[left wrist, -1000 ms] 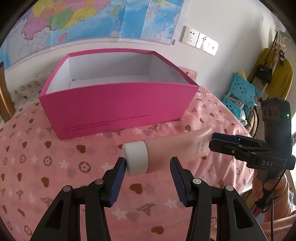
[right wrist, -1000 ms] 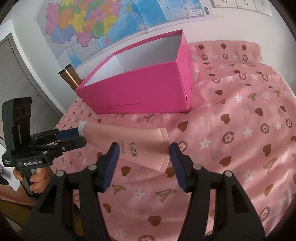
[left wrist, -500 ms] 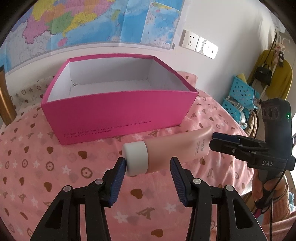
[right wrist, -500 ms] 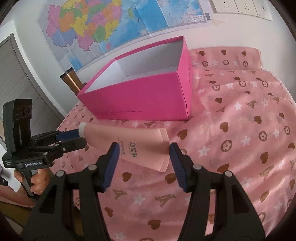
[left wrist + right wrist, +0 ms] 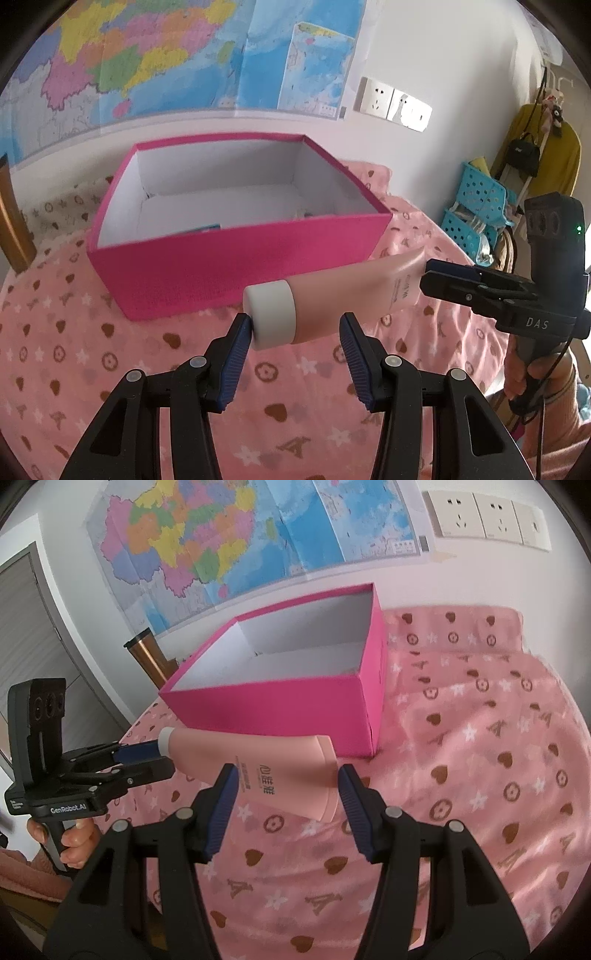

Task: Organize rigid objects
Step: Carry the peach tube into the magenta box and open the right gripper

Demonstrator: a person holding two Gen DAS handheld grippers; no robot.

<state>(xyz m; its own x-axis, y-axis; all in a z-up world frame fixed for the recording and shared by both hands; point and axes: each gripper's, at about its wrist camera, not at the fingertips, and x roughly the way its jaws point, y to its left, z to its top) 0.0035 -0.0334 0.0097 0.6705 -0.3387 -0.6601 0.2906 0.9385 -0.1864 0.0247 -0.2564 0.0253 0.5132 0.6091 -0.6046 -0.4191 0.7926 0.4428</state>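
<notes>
1. Between the pads of the right gripper [image 5: 286,786], spread wide, sits the flat crimped end of a pink tube [image 5: 266,760]. The left pad [image 5: 225,786] presses its edge and the other pad is at the far corner, so it's pinching the tube across its width.
2. Left gripper [image 5: 295,332] is also spread wide at the tube's other end. One pad [image 5: 240,339] touches the white cap [image 5: 271,314] and the other is just beside the tube body. Can't tell if it really grips.
3. Tube runs approx. level between both grippers, off the cloth, just near of the box's near wall.
4. Pink box [image 5: 236,266] is open-topped w/ white inside and stands on the cloth. A blue item [image 5: 207,228] shows at its bottom, mostly hidden by the near wall.
5. Pink cloth [image 5: 74,350] w/ brown hearts, stars & letters covers the surface under everything.
6. Far side: wall map [image 5: 147,55], wall sockets [image 5: 393,105] to its right.
7. Far right: blue baskets [image 5: 476,199] and a yellow garment [image 5: 554,155] hanging.
8. Left of the box, in the right wrist view: copper-coloured cylinder [image 5: 147,657] by the wall.
</notes>
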